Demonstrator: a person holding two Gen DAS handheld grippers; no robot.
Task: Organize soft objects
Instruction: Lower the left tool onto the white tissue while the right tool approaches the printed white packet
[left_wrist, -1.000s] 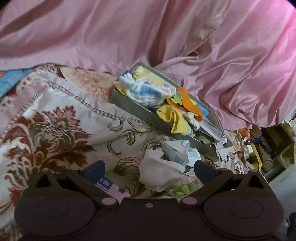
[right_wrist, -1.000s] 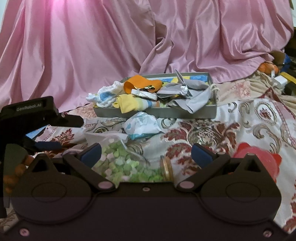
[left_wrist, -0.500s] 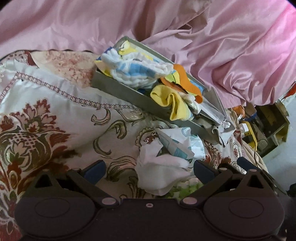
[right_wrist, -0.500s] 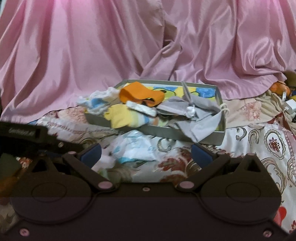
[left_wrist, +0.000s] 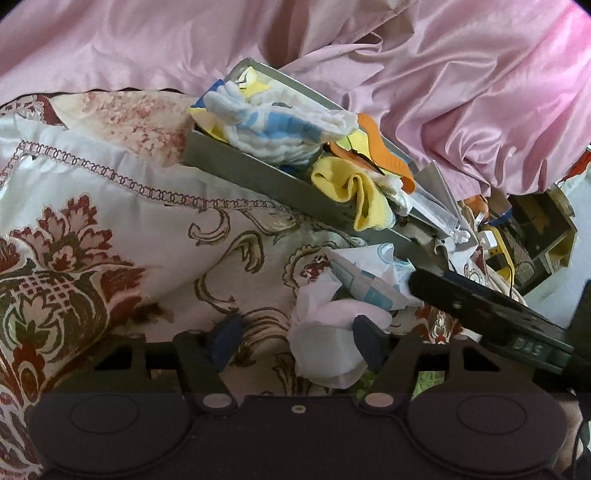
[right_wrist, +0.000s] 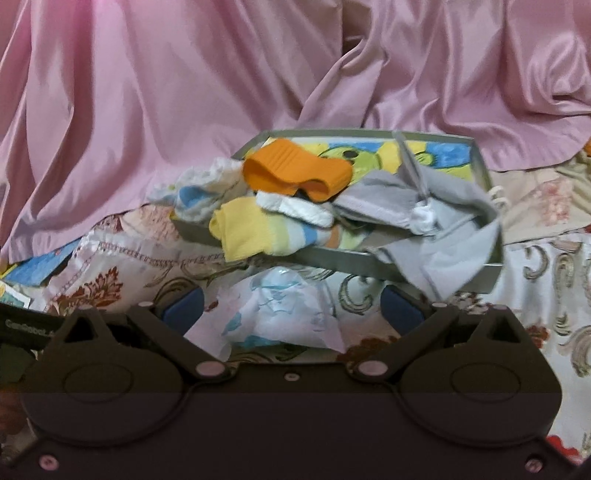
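Currently the small crumpled white cloth lies on the floral damask bedspread, on the near side of the shallow grey cardboard tray and well short of its long near wall. It appears light, limp and thin, with no stiffness to carry its own shape; expect it to sag and trail when lifted. Take hold at the thickest bunched fold near its middle, not at a loose corner, so that several layers are pinched together. The left gripper has its jaws closing around this cloth: the right blue pad is against the fabric, the left blue pad stands apart from it, so no grip is made yet. Just beyond lies a crumpled white-and-blue printed tissue pack, equally soft, which sits between the wide-open jaws of the right gripper, untouched. The tray already holds a yellow striped sock, an orange ribbed sock, a grey cloth draped over its right wall, and a white-and-blue towel. Pink satin drapery hangs behind.
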